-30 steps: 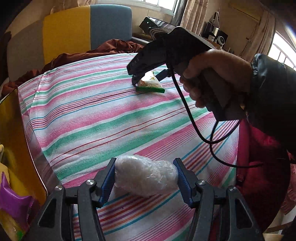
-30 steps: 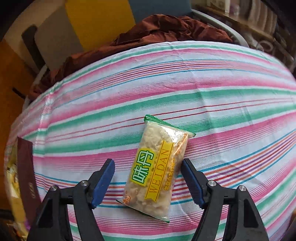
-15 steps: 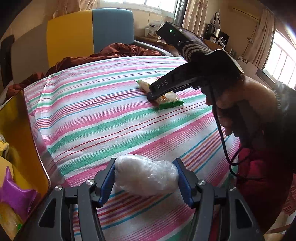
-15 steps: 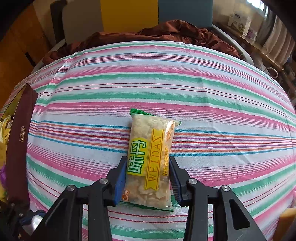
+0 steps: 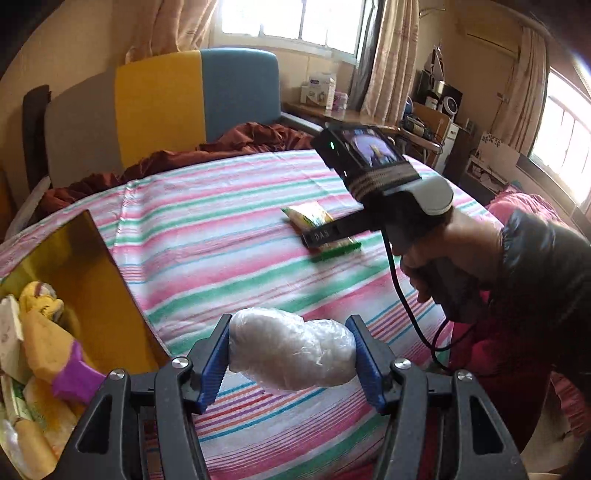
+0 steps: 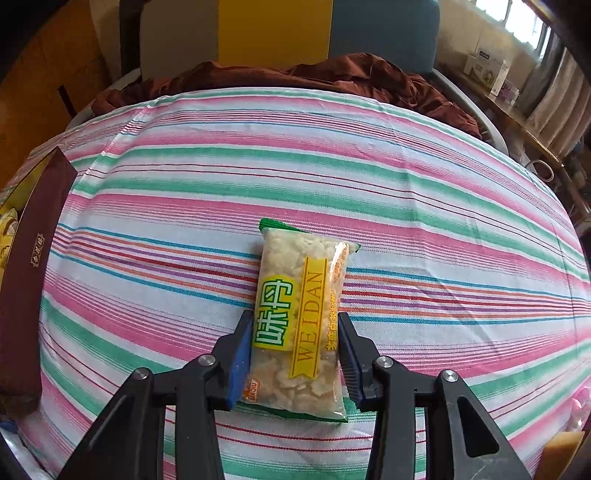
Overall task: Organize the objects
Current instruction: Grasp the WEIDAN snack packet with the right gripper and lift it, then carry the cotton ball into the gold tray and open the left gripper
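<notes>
Fingers [image 6: 242, 354] pinch the snack packet [image 6: 299, 321], lengthwise away from them.

The left wrist camera sits just behind the left tongs [image 5: 291, 354], looking forward and slantwise down across the pink-and-green striped bed sheet [image 5: 221, 229] toward the yellow-and-blue headboard [image 5: 195, 99] and windows. The right wrist camera looks more steeply down from behind the right tongs [image 6: 295, 350], close above the same sheet [image 6: 424, 229]. Both views share the sheet, the headboard [image 6: 325, 33], the clear yellow-labelled snack packet [image 6: 301, 317] [image 5: 314, 218] and the crumpled brown blanket [image 6: 332, 74] [image 5: 255, 136].
</notes>
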`<state>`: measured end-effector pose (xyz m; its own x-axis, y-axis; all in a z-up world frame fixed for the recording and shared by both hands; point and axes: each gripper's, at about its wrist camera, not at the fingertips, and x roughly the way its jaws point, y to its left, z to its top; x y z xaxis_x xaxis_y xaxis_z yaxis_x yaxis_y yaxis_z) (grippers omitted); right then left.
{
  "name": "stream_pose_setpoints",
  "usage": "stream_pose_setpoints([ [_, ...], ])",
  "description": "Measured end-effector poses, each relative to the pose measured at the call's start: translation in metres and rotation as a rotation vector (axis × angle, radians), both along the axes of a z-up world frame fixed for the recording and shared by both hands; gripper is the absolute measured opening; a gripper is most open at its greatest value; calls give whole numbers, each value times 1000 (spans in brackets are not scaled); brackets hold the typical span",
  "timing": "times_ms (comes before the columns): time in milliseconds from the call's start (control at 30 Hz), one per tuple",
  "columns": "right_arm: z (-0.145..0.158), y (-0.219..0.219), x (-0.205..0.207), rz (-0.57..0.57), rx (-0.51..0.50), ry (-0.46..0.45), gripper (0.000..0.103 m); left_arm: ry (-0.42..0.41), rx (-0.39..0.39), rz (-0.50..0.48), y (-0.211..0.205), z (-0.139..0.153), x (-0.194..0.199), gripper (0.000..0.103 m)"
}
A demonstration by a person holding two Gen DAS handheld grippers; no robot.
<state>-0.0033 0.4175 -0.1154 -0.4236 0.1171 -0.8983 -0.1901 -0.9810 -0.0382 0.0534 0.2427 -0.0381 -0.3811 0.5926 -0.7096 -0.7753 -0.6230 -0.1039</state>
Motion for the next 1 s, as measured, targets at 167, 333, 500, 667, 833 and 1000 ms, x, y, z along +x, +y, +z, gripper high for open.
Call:
stream_pose_setpoints([
  [167, 0, -3, -2, 5, 13, 2, 43, 52, 30, 68, -19, 24, -6, 61],
  [333, 1, -5, 2, 12, 26, 7, 43, 84, 30, 148, -37, 38, -18, 62],
  [500, 2, -10, 4, 32, 55, 16, 43, 88, 29, 205, -54, 38, -29, 62],
  [667, 3, -14, 4, 47, 81, 23, 43, 83, 33, 240, -69, 38, -34, 62],
  [833, 3, -13, 2, 52, 102, 26, 43, 75, 33, 279, -84, 34, -41, 62],
  [1000, 3, -14, 2, 51, 108, 26, 43, 57, 23, 325, -99, 25, -50, 62],
])
